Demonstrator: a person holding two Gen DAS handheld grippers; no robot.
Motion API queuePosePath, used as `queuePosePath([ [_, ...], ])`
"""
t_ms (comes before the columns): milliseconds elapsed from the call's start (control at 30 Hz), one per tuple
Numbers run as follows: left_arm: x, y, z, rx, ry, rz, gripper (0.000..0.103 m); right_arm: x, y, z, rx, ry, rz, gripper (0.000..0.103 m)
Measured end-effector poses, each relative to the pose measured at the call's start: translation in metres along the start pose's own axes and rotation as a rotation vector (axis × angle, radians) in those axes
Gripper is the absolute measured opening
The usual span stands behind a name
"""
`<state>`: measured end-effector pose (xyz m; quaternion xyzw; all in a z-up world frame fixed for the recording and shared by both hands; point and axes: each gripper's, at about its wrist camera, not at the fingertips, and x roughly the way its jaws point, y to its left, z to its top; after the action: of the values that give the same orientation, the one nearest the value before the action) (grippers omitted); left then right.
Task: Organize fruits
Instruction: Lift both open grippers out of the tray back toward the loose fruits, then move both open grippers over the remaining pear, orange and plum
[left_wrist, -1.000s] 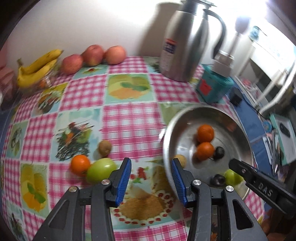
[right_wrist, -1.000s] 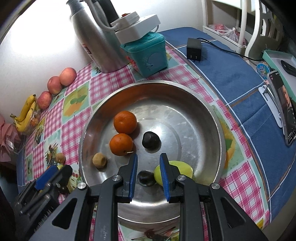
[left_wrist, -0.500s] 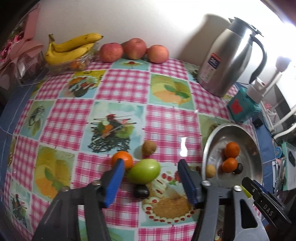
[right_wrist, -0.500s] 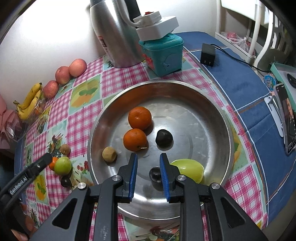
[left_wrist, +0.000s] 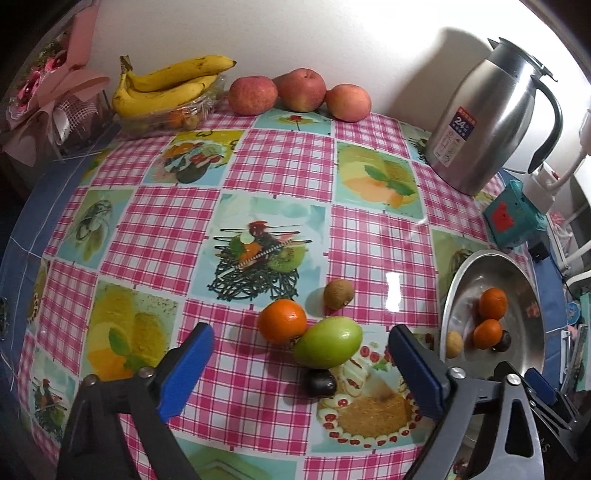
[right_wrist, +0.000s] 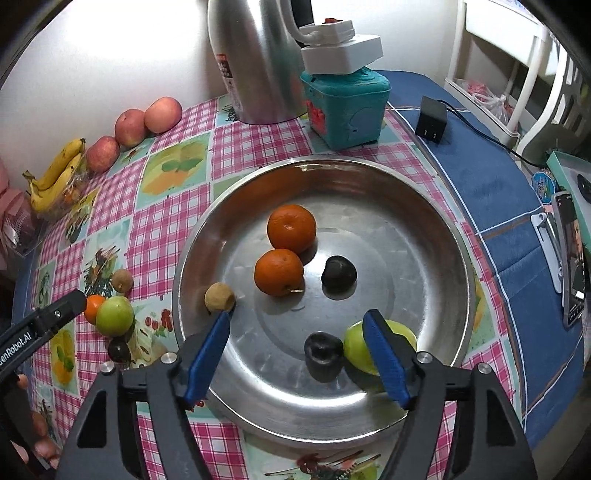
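Left wrist view. Left gripper (left_wrist: 301, 360): blue-padded jaws opening, spread wide, nothing pressed between the pads. Landmark: steel bowl (left_wrist: 456, 280), round, shiny, at the right edge of the checked pink tablecloth (left_wrist: 166, 229).
- Green fruit (left_wrist: 328, 347): smooth, oval, pale green; on the cloth left of the bowl, between the jaws but clear of both pads.
- Orange (left_wrist: 282, 320): round, bright; touching the green fruit on the side away from the bowl.
- Dark plum (left_wrist: 320, 382): small, nearly black, glossy; just beside the green fruit, nearer the camera.
- Kiwi (left_wrist: 338, 293): brown, fuzzy; near the bowl's left rim, apart from the other three.
- Bananas (left_wrist: 166, 88) and three red apples (left_wrist: 299, 92): by the wall, well apart from the bowl.

Right wrist view. Right gripper (right_wrist: 299, 354): jaws opening, hovering over the bowl's near half, gripping nothing.
- Steel bowl (right_wrist: 424, 229): wide, shallow, holding six fruits.
- Two oranges (right_wrist: 291, 227): touching, left of the bowl's centre.
- Brown fruit (right_wrist: 219, 296): small, tan; at the bowl's left wall, by the left finger's tip.
- Two dark fruits: one (right_wrist: 338, 272) near the centre, one (right_wrist: 323, 349) between the jaws, untouched.
- Green fruit in bowl (right_wrist: 356, 349): yellow-green, partly behind the right finger, beside the nearer dark fruit.
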<state>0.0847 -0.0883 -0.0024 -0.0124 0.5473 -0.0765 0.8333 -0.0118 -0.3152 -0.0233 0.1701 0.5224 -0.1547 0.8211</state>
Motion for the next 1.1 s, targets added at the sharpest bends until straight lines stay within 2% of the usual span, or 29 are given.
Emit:
queuePosePath([
  [67, 0.001, 0.001, 0.000, 0.002, 0.001, 0.009, 0.101, 0.001, 0.002, 0.000, -0.011, -0.003, -0.007, 0.080],
  [100, 0.001, 0.001, -0.001, 0.002, 0.002, 0.012, 0.102, 0.001, 0.003, 0.000, -0.017, -0.005, -0.012, 0.088],
  [333, 0.003, 0.003, -0.002, 0.008, -0.006, 0.039, 0.103, 0.001, 0.006, -0.001, -0.039, -0.023, -0.024, 0.091],
  [400, 0.003, 0.004, -0.002, 0.004, -0.008, 0.039, 0.103, 0.001, 0.005, -0.001, -0.034, -0.028, -0.026, 0.098],
  [833, -0.002, 0.001, 0.000, 0.037, -0.022, 0.019, 0.103, -0.003, 0.000, -0.001, -0.002, -0.047, -0.018, 0.098],
  [1100, -0.010, 0.006, 0.004, 0.075, -0.042, 0.021, 0.103, -0.002, 0.006, -0.005, -0.033, -0.020, -0.050, 0.098],
])
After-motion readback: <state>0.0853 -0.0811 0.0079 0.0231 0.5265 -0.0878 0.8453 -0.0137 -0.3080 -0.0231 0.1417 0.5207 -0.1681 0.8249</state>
